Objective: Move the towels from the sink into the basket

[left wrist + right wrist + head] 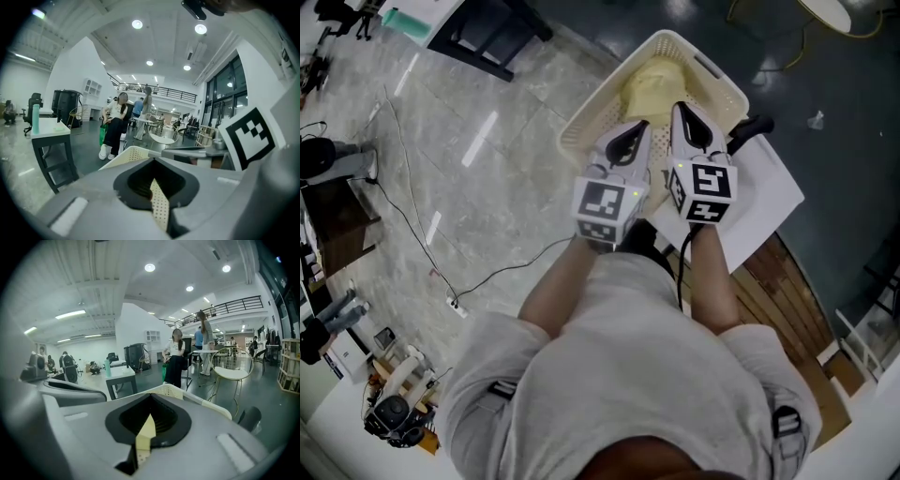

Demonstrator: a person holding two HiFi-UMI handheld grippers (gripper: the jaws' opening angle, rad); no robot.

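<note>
left gripper (634,133): jaws together, nothing held | right gripper (683,116): jaws together, nothing held | both side by side over the cream basket (581,127) | yellow towel (652,89): lying inside basket

Basket (586,120): cream perforated plastic, matt. Towel (652,89): soft yellow cloth. Floor (478,84): glossy, polished marbled stone. Slatted top (778,300): brown wood, dull.

A cream perforated plastic basket (586,124) stands just beside a white flat bench (769,192); a thin black cable (502,274) lies on the glossy grey stone floor (478,122).
</note>
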